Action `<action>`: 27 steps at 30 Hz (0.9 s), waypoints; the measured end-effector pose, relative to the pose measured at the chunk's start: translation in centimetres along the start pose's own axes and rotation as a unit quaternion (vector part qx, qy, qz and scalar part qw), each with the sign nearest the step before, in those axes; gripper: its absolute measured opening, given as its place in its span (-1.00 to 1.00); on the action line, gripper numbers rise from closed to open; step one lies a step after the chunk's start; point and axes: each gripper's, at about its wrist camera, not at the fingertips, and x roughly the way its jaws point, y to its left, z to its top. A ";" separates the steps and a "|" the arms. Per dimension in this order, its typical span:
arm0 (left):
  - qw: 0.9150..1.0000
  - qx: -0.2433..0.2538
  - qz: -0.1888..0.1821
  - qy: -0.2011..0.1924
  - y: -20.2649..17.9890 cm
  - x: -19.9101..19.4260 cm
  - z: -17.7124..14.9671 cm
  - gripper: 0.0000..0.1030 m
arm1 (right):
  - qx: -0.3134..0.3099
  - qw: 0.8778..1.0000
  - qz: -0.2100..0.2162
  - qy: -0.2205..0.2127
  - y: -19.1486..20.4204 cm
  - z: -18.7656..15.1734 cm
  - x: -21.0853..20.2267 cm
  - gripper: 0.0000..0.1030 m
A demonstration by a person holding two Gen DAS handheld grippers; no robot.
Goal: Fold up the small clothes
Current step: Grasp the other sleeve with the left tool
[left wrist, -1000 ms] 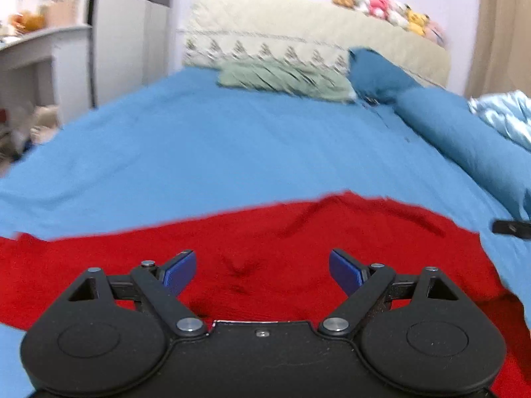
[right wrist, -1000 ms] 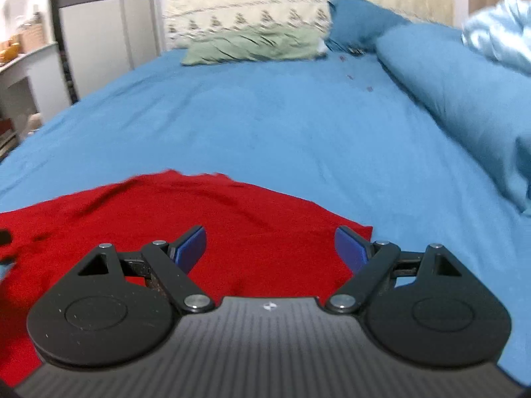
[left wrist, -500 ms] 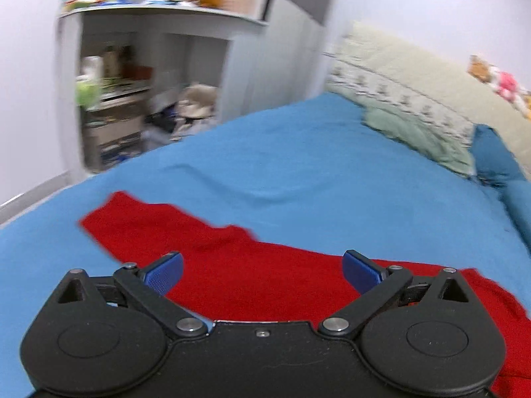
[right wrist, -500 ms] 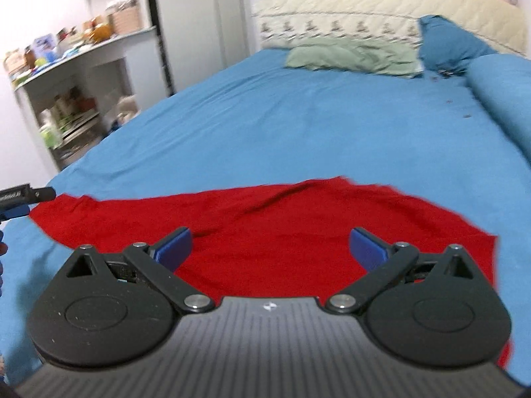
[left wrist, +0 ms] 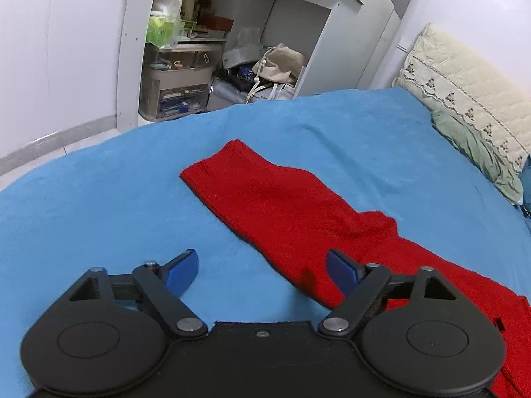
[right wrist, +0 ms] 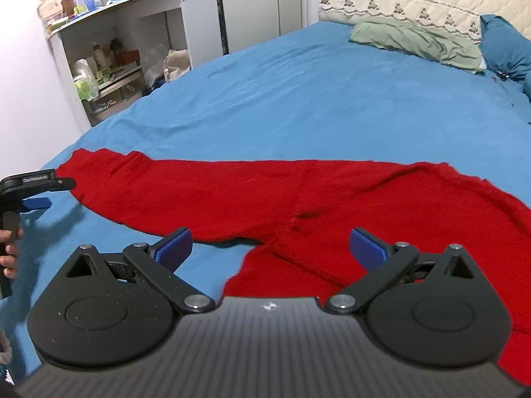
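Sleeve cuff of the red sweater (left wrist: 298,212) lies mid-frame on the blue bedsheet (left wrist: 99,199), bare sheet all round. Left gripper (left wrist: 262,268) just narrowed but holds nothing; right gripper (right wrist: 270,247) spread, empty, over the sweater's lower edge.

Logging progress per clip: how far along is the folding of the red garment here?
Done: the red sweater lies spread on the blue bedsheet, its sleeve stretched out flat; no fold shows. In hand: nothing. The left gripper hangs open near the sleeve, its jaws just narrowed slightly; the right gripper is open over the armpit. Left: all folds.
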 end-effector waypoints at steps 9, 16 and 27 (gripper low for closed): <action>0.998 -0.057 -0.002 -0.001 0.7 2.6 1.1 -0.92 | 0.017 1.000 0.005 0.009 0.4 -0.1 1.1 1.00; 0.998 0.026 -0.019 -0.056 -4.7 -1.9 2.5 -0.92 | 0.057 0.998 -0.002 -0.002 -2.3 -0.4 -0.7 1.00; 0.953 0.196 -0.219 -0.069 -26.1 -9.0 -4.1 -0.92 | 0.127 0.989 -0.061 -0.049 -11.2 -1.4 -7.1 1.00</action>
